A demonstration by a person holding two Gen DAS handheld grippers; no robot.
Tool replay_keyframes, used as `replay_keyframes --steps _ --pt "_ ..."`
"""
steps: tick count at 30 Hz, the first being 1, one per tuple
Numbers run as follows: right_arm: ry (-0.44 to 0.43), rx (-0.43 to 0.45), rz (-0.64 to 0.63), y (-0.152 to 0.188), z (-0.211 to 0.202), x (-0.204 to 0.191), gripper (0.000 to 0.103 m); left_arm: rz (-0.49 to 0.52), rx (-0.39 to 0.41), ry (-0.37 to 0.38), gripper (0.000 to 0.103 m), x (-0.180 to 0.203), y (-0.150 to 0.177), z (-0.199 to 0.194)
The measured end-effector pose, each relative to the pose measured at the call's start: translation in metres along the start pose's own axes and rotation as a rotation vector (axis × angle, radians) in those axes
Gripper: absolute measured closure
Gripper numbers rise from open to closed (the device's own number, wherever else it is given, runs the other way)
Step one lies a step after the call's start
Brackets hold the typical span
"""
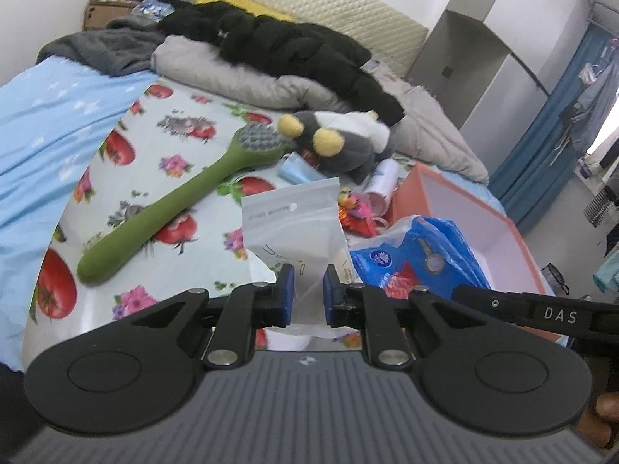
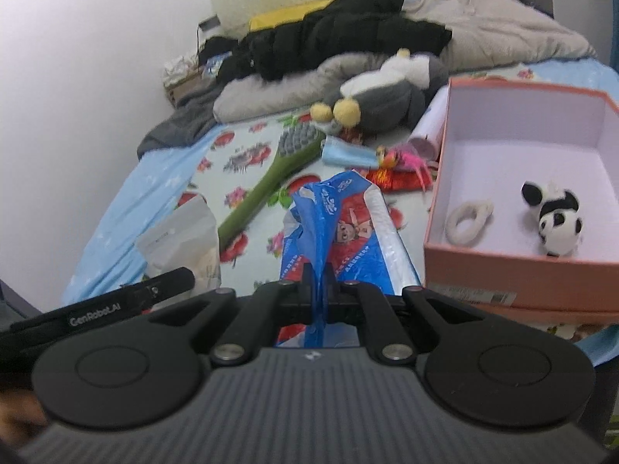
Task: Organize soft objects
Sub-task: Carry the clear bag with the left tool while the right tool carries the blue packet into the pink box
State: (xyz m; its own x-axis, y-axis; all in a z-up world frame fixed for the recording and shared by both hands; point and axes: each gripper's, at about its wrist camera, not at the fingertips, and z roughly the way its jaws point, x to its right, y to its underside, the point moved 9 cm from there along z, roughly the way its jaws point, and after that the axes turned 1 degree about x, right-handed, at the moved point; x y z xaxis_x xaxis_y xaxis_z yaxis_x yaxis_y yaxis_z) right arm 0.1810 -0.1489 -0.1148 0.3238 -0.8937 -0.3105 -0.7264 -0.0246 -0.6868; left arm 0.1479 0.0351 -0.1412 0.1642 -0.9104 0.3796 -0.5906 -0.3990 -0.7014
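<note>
My left gripper (image 1: 308, 286) is clamped on a frosted white zip pouch (image 1: 294, 224); the blue pads pinch its lower part and the pouch stands up straight ahead of the fingers, clear of the bedsheet (image 1: 185, 143). My right gripper (image 2: 318, 274) has its jaws pressed together on a twisted fold of the blue and white plastic bag (image 2: 340, 224), which stretches away in front of the fingers over the sheet.

From the left gripper, the green long-handled brush (image 1: 174, 208) lies ahead and to the left, flat on the sheet, its grey bristled head pointing away from me. Beyond the pouch, further ahead, the grey and white plush toy (image 1: 340, 139) with yellow feet rests against the grey quilt (image 1: 240, 73), and a black padded jacket (image 1: 294, 46) lies on top of that quilt.

From the right gripper, the pink box (image 2: 518, 274) sits just to the right and slightly ahead, open at the top. Inside it I see a small panda plush (image 2: 557, 220) toward the right side and a white fabric loop (image 2: 468, 220) on the left side, apart from each other. Ahead of the bag, near the box's far left corner, lie a light blue rolled item (image 2: 344, 154) and a pink and red tangle (image 2: 402, 162) I cannot identify.
</note>
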Motion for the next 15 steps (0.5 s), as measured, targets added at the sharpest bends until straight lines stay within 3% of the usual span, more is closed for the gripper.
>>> replay_keyframes --steps 15 --pt "0.018 0.170 -0.019 -0.058 -0.047 0.020 0.097 0.099 0.103 0.108 0.085 0.089 -0.057 -0.018"
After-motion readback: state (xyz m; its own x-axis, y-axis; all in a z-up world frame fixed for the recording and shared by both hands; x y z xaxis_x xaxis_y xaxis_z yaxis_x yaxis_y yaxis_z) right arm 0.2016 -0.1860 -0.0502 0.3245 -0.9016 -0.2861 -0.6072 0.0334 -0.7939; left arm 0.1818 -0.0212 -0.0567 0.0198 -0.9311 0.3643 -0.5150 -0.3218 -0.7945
